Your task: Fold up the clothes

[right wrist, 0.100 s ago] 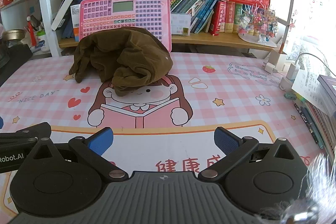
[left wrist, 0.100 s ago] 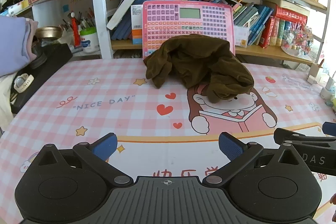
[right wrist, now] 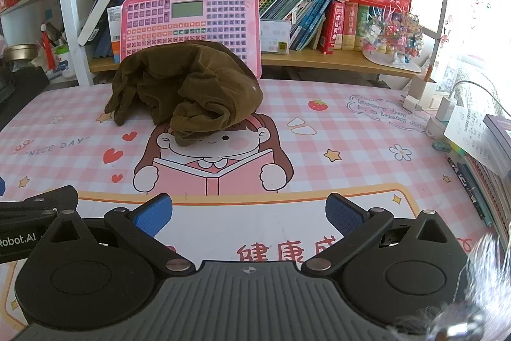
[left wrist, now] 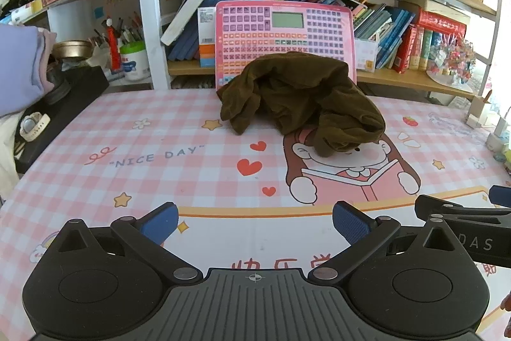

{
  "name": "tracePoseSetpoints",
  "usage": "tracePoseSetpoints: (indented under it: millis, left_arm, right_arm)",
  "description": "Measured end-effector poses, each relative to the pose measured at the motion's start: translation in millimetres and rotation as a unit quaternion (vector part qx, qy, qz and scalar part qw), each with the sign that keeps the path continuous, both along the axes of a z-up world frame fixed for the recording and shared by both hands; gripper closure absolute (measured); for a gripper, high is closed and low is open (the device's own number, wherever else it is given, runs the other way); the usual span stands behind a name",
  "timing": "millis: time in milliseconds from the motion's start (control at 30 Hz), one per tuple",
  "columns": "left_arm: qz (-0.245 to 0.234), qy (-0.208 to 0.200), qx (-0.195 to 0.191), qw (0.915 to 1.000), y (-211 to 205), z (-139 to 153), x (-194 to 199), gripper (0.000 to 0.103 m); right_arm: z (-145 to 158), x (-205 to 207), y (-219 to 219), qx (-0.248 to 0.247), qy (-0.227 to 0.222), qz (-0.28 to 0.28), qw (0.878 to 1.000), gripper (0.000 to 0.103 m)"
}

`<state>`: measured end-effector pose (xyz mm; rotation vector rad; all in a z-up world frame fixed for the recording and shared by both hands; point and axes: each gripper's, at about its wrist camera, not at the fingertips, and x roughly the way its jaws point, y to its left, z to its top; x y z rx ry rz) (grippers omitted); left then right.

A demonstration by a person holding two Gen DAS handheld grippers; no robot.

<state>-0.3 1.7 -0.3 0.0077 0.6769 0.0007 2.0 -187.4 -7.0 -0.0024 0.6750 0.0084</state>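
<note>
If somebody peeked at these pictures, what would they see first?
Probably the crumpled dark brown garment, heaped at the far middle of the pink checked cartoon table mat and covering the top of the printed reading girl's head. Right behind it a pink toy keyboard tablet leans on the bookshelf. Up close, the left gripper and right gripper are open and empty.

There is one crumpled brown garment (left wrist: pixel 303 101) on one pink checked table mat (left wrist: pixel 159 168). Behind it stands one pink keyboard toy (left wrist: pixel 284 34). There are two grippers: the left gripper (left wrist: pixel 255 222) and the right gripper (right wrist: pixel 249 214).
</note>
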Motion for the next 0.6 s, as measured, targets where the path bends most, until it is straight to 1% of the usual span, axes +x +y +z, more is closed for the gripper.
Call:
tracePoseSetpoints:
  millis: [300,600]
  left_arm:
    - [0.006,0.006,0.002,1.0,-8.6,-3.8,1.8,0.0]
    - [0.001,0.009,0.0,1.0,-6.6,-2.3,2.1,0.0]
  right_arm:
    - [-0.7,2.3,0.7,-0.001,0.004,0.001,1.0,0.0]
    - [-1.3,2.0,1.6,-0.001,0.007,0.001,1.0,0.0]
